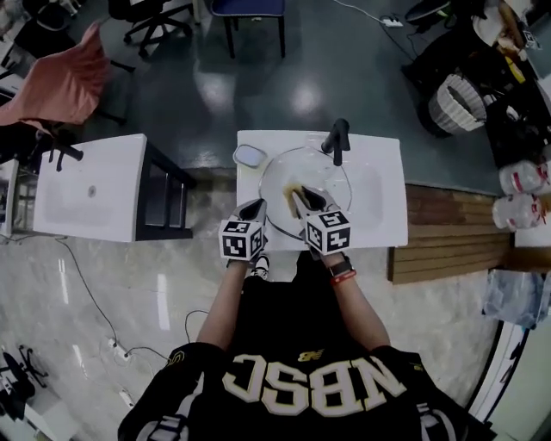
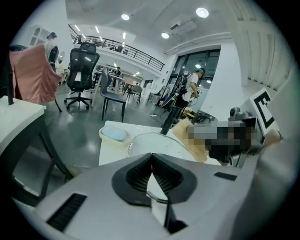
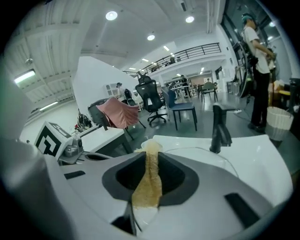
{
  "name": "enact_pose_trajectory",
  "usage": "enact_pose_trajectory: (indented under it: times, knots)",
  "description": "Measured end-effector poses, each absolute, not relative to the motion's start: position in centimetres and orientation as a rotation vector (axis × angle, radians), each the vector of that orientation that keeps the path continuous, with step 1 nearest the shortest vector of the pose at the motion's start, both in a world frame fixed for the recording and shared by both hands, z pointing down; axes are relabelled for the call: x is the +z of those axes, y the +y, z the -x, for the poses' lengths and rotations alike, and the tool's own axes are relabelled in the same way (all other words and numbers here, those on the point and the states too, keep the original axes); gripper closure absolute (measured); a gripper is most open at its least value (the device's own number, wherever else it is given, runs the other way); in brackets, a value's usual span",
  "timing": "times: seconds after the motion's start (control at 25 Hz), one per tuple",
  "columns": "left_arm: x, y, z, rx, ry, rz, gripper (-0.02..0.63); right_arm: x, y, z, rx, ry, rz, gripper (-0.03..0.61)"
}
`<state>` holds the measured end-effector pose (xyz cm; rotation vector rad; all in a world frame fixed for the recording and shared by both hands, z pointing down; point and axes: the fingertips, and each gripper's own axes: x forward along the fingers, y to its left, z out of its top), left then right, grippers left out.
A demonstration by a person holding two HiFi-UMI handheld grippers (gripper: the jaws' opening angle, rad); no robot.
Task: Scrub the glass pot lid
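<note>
Gripping sponge [image 3: 147, 180] in clenched jaws, right gripper [image 1: 303, 198] is nearer lid [image 1: 284, 168], which spreads ahead toward faucet [image 1: 336, 139]. Left gripper [image 1: 252, 209] jaws clenched together at lid's near-left rim.

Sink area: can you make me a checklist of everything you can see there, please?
Surface: white sink counter with a black tap.
Job's things: glass lid in the basin; yellow sponge.
Clutter: soap dish at the counter's back left corner.
Grippers: left claw shut on the lid's rim; right claw shut on the sponge.
Cables: cable on the floor, left.
Surroundings: second sink counter, office chair, pink cloth, wooden pallet.
</note>
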<state>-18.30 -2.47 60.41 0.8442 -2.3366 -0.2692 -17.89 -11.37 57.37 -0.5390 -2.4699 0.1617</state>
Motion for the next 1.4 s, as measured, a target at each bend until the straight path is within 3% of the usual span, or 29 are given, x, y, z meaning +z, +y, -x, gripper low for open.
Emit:
enact_pose_trajectory:
  times: [0.92,1.4]
  knots:
    - [67.6,-3.8,20.4,-0.125,-2.182,-0.82,0.601,68.3,-6.1,24.8,0.007,-2.302,0.68,0.497]
    - [68.7,-6.2,19.5,0.028,-2.137,-0.855,0.601,69.3,-7.8,27.2,-0.27,-2.391,0.622,0.5]
